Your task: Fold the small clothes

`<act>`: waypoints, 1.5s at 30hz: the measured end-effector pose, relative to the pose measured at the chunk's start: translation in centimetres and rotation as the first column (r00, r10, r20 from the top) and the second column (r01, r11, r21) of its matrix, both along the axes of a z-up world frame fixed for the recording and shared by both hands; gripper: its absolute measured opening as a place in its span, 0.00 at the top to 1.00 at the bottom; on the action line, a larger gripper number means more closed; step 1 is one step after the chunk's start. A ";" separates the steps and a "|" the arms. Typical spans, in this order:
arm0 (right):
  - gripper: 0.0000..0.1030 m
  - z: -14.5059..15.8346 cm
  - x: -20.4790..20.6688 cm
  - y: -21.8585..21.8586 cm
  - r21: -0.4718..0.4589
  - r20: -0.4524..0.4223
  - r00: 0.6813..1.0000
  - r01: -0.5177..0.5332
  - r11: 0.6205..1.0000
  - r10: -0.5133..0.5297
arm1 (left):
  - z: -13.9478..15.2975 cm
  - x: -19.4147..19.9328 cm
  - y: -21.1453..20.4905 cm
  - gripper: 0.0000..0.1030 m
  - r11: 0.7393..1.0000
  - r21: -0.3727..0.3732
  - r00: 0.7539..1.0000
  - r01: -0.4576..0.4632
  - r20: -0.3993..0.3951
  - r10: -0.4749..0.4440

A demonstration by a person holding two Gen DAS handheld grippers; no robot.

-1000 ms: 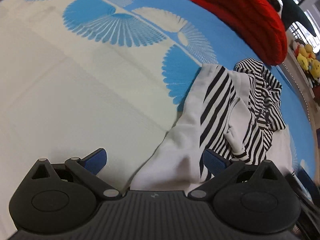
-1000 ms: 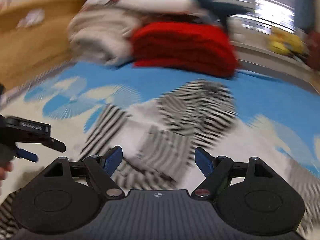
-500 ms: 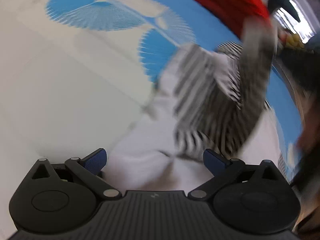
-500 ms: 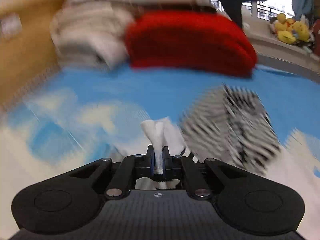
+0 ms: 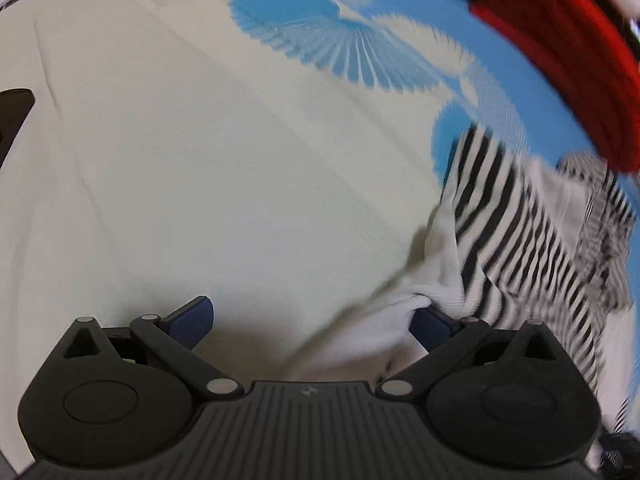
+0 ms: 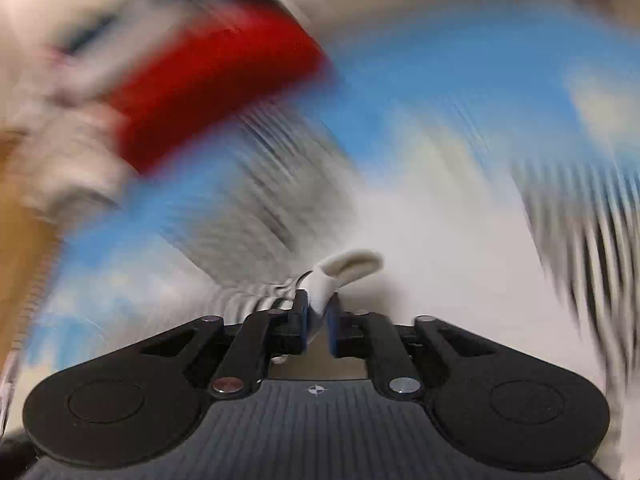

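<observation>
A small white garment with black stripes (image 5: 500,232) lies crumpled on the bed at the right of the left wrist view. My left gripper (image 5: 310,316) is open just above the sheet. The garment's white edge lies between its fingers, bunched against the right fingertip (image 5: 430,322). In the blurred right wrist view, my right gripper (image 6: 318,308) pinches a white fold of the garment (image 6: 348,266) that sticks out past its tips. Its jaws are opening, with the cloth still between the pads. More striped cloth trails left and right of it.
The bed carries a cream sheet (image 5: 200,160) with blue fan prints. A folded red blanket (image 5: 560,60) lies at the far right, also in the right wrist view (image 6: 208,80), with pale bedding behind it. A dark object (image 5: 12,112) shows at the left edge.
The right gripper shut on a white fold of the garment, then rolled and swung sideways with it. In the left view the garment was dragged and now sits farther right.
</observation>
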State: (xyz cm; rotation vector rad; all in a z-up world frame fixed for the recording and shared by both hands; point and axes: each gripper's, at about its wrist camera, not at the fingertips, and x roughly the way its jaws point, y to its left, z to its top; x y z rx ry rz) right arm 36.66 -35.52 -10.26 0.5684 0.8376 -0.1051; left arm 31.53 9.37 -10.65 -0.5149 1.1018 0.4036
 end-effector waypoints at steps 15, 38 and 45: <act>0.41 7.1 -5.5 0.4 -0.069 0.205 0.978 -0.026 0.997 0.039 | 1.2 1.7 -2.6 0.00 0.978 0.084 0.978 0.188 0.079 -0.195; 0.16 16.6 -36.3 3.3 -0.292 0.250 0.956 -0.079 0.953 0.156 | 2.8 -8.5 2.5 0.00 0.972 0.097 0.971 0.213 0.087 -0.222; 0.17 10.5 -29.1 -7.1 -0.168 0.222 0.953 0.244 0.955 -0.204 | 3.4 -7.8 3.6 0.00 0.980 0.085 0.975 0.177 0.121 -0.187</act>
